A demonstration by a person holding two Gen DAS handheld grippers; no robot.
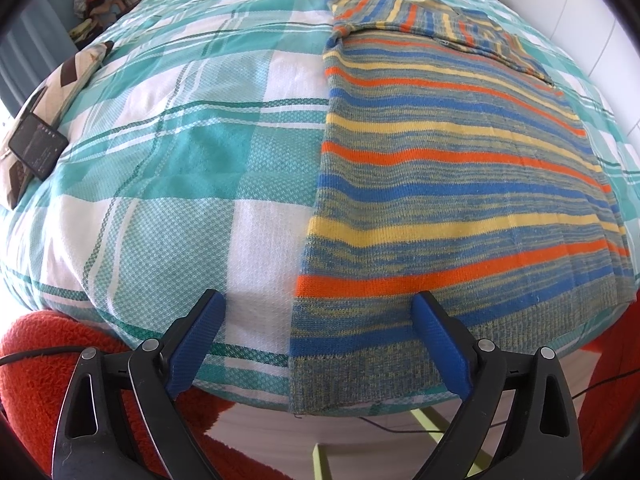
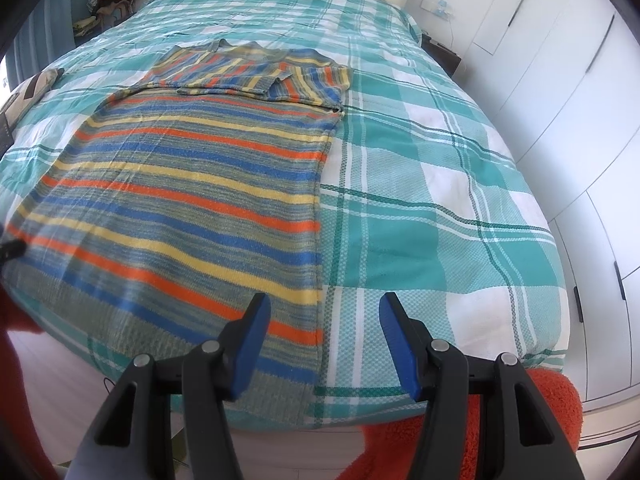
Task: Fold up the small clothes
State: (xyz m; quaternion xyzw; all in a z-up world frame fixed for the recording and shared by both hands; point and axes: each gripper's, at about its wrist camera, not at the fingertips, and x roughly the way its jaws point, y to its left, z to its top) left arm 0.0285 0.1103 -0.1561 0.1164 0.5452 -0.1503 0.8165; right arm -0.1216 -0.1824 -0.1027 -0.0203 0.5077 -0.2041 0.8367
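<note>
No readable text, labels or numbers anywhere.

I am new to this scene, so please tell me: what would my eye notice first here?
The striped sweater lies flat on the green plaid bedspread, its sleeves folded across the chest. The left gripper and right gripper hang open at its hem corners.

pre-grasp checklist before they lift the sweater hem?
1. Left gripper open, nothing held: ok.
2. Right gripper open, nothing held: ok.
3. Sweater flat on the bed, sleeves folded across the top: ok.
4. Each gripper over its own hem corner: ok.
5. Pads touching the knit: cannot tell.
6. Hem clear of the bed's near edge: not ok, it hangs slightly over.
</note>
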